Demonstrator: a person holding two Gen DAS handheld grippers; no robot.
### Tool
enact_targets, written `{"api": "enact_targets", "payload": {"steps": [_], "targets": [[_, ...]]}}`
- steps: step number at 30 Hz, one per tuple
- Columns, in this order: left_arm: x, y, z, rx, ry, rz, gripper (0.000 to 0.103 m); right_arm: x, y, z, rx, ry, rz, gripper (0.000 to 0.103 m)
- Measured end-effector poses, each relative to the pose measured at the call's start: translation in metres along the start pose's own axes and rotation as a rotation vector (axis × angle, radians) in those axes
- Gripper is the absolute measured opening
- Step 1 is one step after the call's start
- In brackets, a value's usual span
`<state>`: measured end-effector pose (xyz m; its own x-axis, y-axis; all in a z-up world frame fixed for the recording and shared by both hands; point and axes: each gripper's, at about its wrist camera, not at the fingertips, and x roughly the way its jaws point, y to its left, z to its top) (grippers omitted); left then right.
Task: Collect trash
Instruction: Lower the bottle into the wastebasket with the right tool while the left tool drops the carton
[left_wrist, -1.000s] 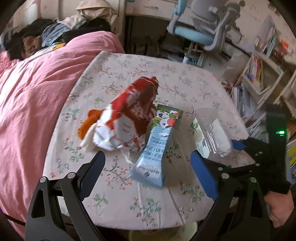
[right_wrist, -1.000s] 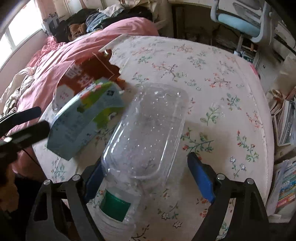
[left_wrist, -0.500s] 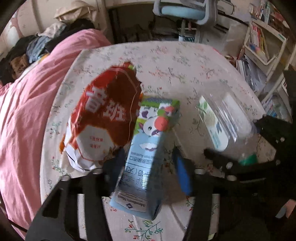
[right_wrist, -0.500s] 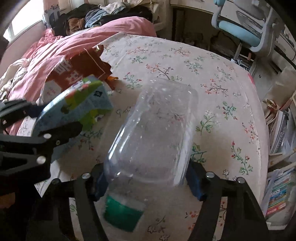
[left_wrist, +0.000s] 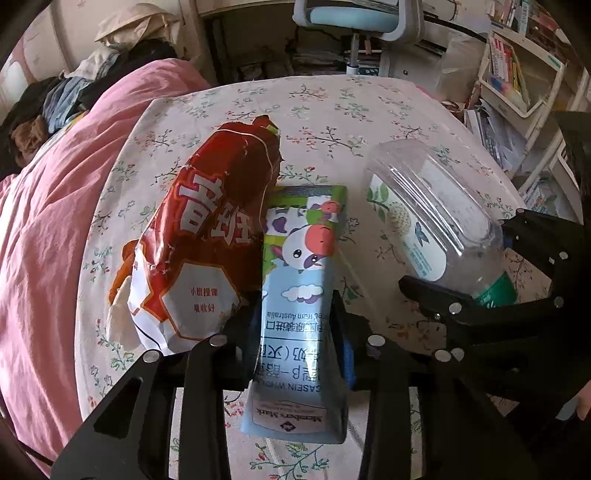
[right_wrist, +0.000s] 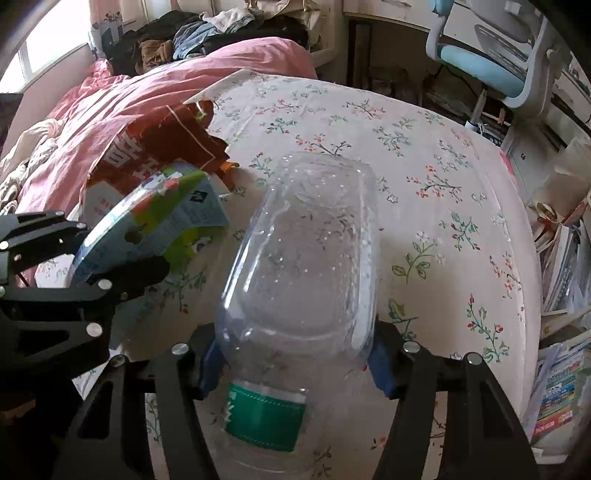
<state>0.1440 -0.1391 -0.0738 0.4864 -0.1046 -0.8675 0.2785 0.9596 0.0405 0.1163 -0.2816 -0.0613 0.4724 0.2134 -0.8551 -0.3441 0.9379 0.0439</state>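
Note:
My left gripper (left_wrist: 299, 332) is shut on a blue and green milk carton (left_wrist: 301, 295) with a cartoon cow, held above the floral table (left_wrist: 332, 110). A red and white snack bag (left_wrist: 207, 236) lies against the carton's left side. My right gripper (right_wrist: 295, 354) is shut on a clear plastic bottle (right_wrist: 306, 266) with a green label band, lifted off the table. The bottle (left_wrist: 432, 221) and right gripper also show at the right of the left wrist view. The carton (right_wrist: 155, 229) and bag (right_wrist: 147, 155) show at the left of the right wrist view.
A pink quilt (left_wrist: 48, 221) on a bed lies left of the table, with piled clothes (right_wrist: 192, 33) behind. A blue office chair (left_wrist: 362, 18) stands beyond the table. Shelves and stacked books (left_wrist: 509, 74) are at the right.
My left gripper closed on the milk carton and lifted it. My right gripper closed on the bottle and raised it off the table.

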Motion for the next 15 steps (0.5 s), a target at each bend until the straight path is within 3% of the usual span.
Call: {"api": "enact_targets", "payload": {"steps": [5, 8, 12, 15], "targets": [[-0.001, -0.002, 0.0, 0.005, -0.009, 0.003, 0.032, -0.001, -0.007, 0.001, 0.043, -0.008, 0.044, 0.06], [-0.004, 0.0, 0.0, -0.008, -0.021, -0.003, 0.032, -0.002, -0.015, 0.002, 0.113, -0.016, 0.113, 0.06], [-0.015, 0.009, 0.001, -0.052, -0.046, -0.044, 0.032, -0.004, -0.029, 0.003, 0.218, -0.03, 0.207, 0.06], [-0.026, 0.016, 0.001, -0.084, -0.078, -0.083, 0.032, -0.008, -0.031, 0.004, 0.244, -0.046, 0.229, 0.06]]}}
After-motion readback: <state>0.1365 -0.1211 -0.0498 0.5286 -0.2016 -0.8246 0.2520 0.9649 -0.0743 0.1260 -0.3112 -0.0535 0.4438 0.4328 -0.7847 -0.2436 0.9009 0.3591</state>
